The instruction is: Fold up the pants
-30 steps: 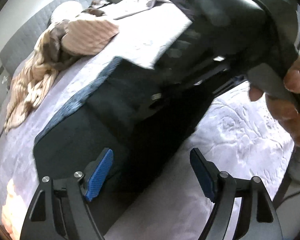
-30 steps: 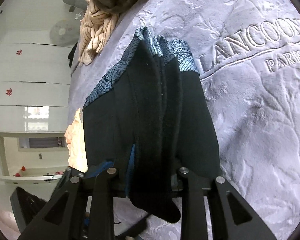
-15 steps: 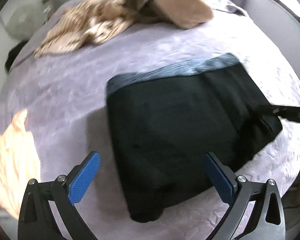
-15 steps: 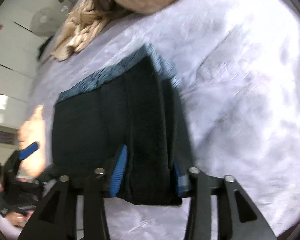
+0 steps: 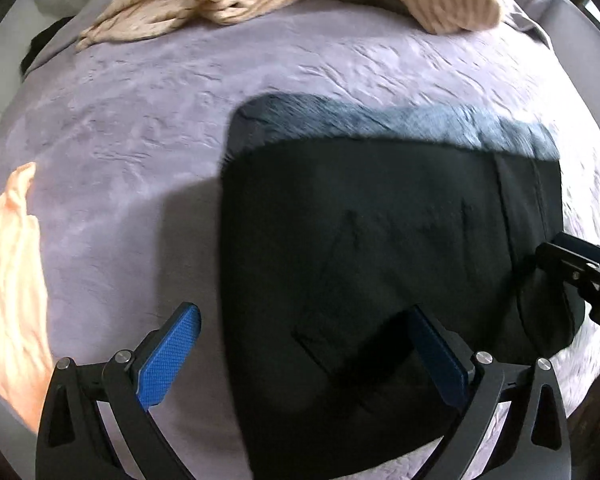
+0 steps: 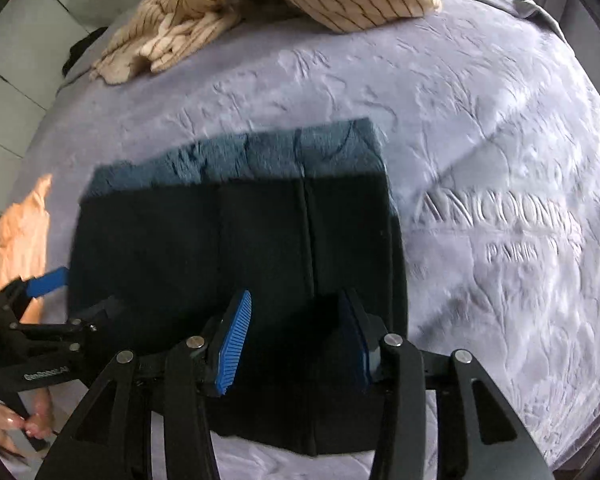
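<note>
1. The dark pants [image 5: 364, 248] lie folded into a flat block on my lavender bedspread [image 5: 148, 128], the blue patterned waistband [image 5: 400, 120] along the far edge.
2. My left gripper [image 5: 308, 352] hangs over the near left part of the block, jaws spread fully wide and gripping nothing; they have just been opening.
3. My right gripper [image 6: 296, 340] stands above the near right edge, jaws partly apart after opening, slightly closing again; the cloth lies below, not pinched.
4. Striped beige clothes [image 6: 228, 12] are heaped at the far side, a peach garment [image 5: 8, 292] at the left.
</note>
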A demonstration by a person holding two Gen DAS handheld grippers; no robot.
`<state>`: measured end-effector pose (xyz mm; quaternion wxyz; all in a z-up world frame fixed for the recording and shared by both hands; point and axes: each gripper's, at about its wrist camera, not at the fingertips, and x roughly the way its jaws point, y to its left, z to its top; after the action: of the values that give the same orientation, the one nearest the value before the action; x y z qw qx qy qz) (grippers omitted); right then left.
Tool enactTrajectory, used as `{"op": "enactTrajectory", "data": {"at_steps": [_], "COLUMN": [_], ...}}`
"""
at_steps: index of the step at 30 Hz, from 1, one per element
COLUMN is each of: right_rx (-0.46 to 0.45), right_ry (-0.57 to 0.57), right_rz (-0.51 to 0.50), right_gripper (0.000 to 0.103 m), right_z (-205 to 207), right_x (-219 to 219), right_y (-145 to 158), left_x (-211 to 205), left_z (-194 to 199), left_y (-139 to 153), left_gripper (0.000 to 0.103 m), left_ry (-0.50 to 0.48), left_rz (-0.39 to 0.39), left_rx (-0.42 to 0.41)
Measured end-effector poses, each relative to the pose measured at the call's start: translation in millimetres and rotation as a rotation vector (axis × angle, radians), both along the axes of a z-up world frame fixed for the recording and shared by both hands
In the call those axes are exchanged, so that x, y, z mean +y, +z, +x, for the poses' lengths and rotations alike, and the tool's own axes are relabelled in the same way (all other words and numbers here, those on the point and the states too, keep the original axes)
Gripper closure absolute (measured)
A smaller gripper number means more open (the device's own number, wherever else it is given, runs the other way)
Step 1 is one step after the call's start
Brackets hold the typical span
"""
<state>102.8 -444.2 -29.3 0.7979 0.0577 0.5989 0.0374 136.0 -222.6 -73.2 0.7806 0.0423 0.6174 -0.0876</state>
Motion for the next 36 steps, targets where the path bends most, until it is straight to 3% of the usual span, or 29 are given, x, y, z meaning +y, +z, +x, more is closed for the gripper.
{"op": "enactTrajectory", "data": {"at_steps": [3, 11, 13, 15, 17, 19, 36], "right_rx": [-0.019, -0.003, 0.009, 0.005, 0.013, 0.026, 0.097], "right_ry": [0.026, 0.034, 0.021, -0.014, -0.041, -0.067, -0.127], "right_rz": [-0.011, -0.029, -0.042, 0.03, 0.112, 0.154, 0.208], "right_gripper": [0.053, 0.052, 0.052, 0.051, 0.035, 0.031, 0.028], "right_z": [-11.7, -13.3, -15.5, -20.9, -26.5, -31.6, -43.1], "right_x": [-1.4, -3.4, -7.8, -18.6, -28.1, -34.6, -56.6], "right_y": [1.2, 2.6, 2.9, 9.6, 13.2, 12.3, -8.0], "left_x": [1.0, 11.9, 10.4, 7.6, 5.6, 3.3, -22.0], "left_z": [-0.1, 13.7, 12.8, 10.5, 8.6, 5.6, 10.0], "left_y": [-6.5, -20.7, -15.5, -8.7, -4.0, -0.7, 6.3], "left_gripper": [0.0, 0.0, 0.0, 0.0, 0.0, 0.0, 0.0], "left_ry": [0.011, 0.042, 0.027, 0.009, -0.006, -0.021, -0.042], "left_rz": [-0.05, -0.161, -0.14, -0.109, -0.085, -0.056, -0.006], "left_rx": [0.02, 0.166, 0.156, 0.136, 0.124, 0.116, 0.116]}}
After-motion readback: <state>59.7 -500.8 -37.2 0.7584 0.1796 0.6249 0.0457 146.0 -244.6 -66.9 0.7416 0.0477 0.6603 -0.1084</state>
